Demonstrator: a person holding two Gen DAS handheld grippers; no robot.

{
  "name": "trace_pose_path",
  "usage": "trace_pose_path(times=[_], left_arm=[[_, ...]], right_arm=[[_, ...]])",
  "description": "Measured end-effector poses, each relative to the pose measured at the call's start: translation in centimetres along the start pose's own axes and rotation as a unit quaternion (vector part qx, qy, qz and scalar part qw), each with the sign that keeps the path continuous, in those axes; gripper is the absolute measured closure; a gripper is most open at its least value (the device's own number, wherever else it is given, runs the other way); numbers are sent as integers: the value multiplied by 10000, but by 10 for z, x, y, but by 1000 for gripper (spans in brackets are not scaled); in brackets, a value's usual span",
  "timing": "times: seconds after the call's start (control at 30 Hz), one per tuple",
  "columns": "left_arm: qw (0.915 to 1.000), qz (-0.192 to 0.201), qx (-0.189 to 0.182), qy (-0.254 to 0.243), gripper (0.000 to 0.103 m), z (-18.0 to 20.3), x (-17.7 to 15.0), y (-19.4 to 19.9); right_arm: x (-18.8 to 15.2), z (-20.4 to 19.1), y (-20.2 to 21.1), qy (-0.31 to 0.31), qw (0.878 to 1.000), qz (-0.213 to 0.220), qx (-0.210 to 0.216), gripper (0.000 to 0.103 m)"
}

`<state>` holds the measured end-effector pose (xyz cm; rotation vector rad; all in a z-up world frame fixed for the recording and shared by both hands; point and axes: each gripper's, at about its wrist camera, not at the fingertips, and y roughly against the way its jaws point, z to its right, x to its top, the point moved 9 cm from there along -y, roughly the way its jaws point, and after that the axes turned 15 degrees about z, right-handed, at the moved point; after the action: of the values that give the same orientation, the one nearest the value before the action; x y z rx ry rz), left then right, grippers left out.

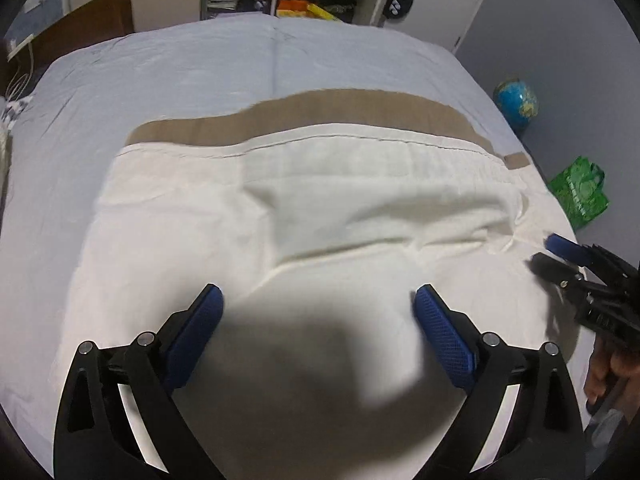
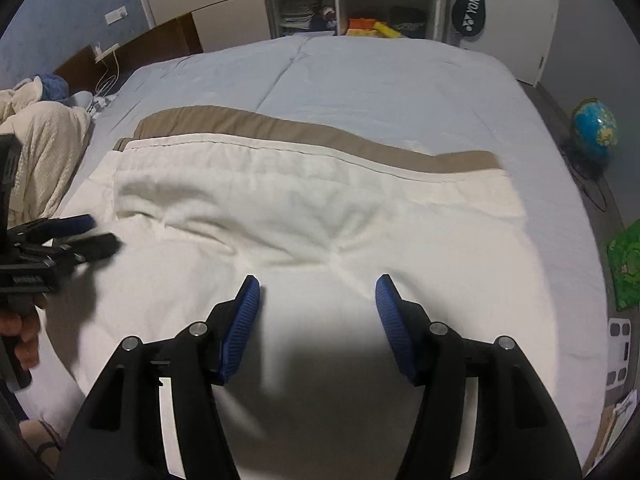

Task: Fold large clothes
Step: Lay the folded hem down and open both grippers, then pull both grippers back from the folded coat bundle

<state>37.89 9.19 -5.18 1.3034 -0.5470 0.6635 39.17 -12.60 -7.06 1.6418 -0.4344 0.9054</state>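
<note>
With the cream garment (image 1: 320, 216) folded over on the bed (image 1: 200, 64), left gripper (image 1: 319, 300) and right gripper (image 2: 318, 290) hang spread and empty, so regrasping an edge likely comes next.

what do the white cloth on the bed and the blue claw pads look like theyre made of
White cloth: looks like soft matte woven fabric, maybe cotton; it creases and shows a stitched hem. Blue pads: probably rubber or textured plastic, with a fine ridged, non-shiny face.

Left hand-held gripper (image 1: 319, 298) and right hand-held gripper (image 2: 318, 288), both agape, empty.
</note>
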Motion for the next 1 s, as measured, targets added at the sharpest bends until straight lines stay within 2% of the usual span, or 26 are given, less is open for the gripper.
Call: trace_pose_path(times=[0.1, 0.23, 0.3, 0.47, 0.67, 0.77, 0.83, 0.9, 1.0], left_arm=[[9998, 32, 194, 31, 10, -21, -4, 12], [9989, 132, 385, 229, 10, -46, -8, 31], [9989, 197, 363, 201, 10, -45, -7, 36], [9990, 398, 212, -44, 10, -13, 16, 37], [9985, 178, 386, -331, 10, 19, 50, -4], [9982, 17, 502, -330, 10, 19, 64, -28], [9967, -209, 719, -310, 10, 7, 67, -46], [9957, -403, 826, -151, 9, -10, 68, -63], [9963, -569, 637, 97, 5, -24, 59, -72]], right_arm=[[-10, 23, 9, -136, 9998, -52, -169, 42], [-13, 54, 21, -753, 9966, 51, -319, 42], [-7, 48, 27, -651, 9973, 206, -261, 42], [23, 6, 26, -333, 9982, 490, 63, 41], [51, -24, -15, -287, 9994, 177, 122, 40], [58, -23, -47, -216, 9997, -98, -105, 40], [55, -19, -68, -192, 9989, -368, -234, 38], [53, -14, -81, -123, 9980, -513, -335, 30], [53, -10, -92, -120, 9977, -586, -317, 20]])
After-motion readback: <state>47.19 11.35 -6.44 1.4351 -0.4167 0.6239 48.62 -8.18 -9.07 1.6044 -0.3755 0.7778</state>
